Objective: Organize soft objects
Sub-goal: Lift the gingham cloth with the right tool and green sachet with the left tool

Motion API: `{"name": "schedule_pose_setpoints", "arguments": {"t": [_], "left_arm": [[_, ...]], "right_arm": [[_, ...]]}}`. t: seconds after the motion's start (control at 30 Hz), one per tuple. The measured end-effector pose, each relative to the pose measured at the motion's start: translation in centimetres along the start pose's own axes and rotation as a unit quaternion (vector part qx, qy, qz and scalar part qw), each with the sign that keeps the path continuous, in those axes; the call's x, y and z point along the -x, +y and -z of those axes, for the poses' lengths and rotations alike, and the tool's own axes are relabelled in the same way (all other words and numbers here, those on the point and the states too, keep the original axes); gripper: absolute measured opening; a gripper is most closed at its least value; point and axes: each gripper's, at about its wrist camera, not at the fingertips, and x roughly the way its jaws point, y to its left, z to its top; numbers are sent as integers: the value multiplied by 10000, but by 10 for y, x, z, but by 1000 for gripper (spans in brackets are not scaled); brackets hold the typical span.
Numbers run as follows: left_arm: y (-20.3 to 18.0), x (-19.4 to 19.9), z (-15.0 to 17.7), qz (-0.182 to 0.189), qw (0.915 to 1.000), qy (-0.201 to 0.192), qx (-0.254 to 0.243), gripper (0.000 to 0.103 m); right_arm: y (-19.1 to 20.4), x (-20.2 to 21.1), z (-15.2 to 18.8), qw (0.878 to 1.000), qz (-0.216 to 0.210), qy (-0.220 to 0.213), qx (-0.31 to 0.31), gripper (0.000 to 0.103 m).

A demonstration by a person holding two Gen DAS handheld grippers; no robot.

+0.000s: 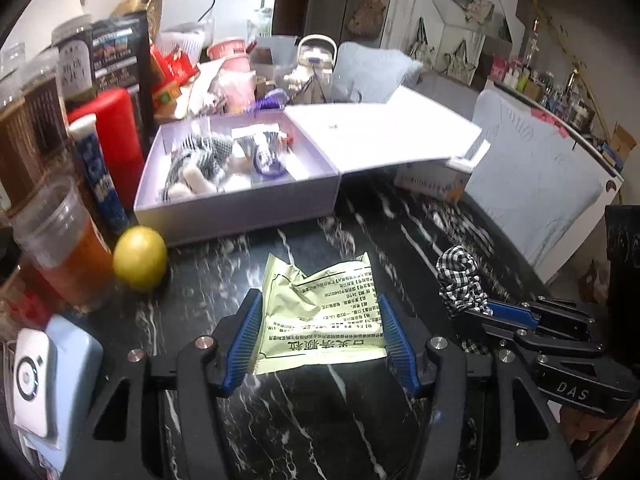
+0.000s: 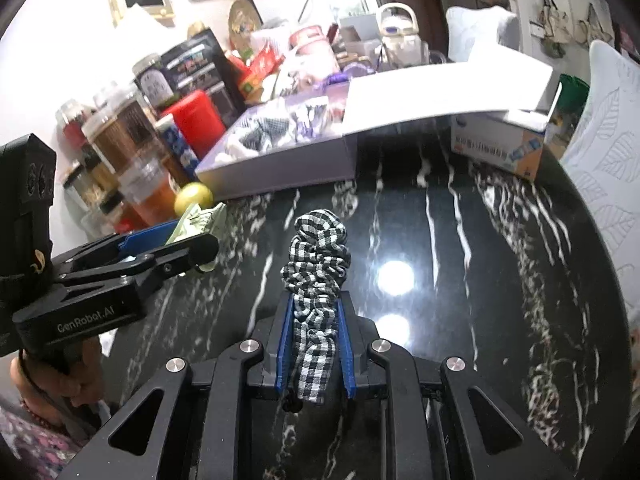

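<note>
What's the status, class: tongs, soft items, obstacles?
Left tongs shut on yellow packet. Right tongs shut on checked scrunchie. Open box ahead, unobstructed.

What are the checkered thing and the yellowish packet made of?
The checkered scrunchie looks like soft woven cloth: it bunches into ruffles between the right gripper pads. The pale yellow packet, held in the left gripper, seems to be thin matte plastic or coated paper, since it creases sharply.

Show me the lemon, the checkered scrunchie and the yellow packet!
lemon (image 1: pixel 140 258), left wrist view, middle of its peel.
checkered scrunchie (image 2: pixel 316 264), right wrist view, its bunched top.
yellow packet (image 1: pixel 320 316), left wrist view, its printed face.
</note>
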Motion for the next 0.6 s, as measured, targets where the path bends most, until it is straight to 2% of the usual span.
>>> {"name": "schedule_pose_setpoints", "arguments": {"t": [0.27,0.6], "left_arm": [[4,23,-30,-103,9980,-628,-57,58],[10,39,-73,-176,9905,-1351,-190,58]], "right_arm": [[10,16,-28,9985,-63,-393,374,20],[23,27,-74,9920,-135,-870,906,20]]}}
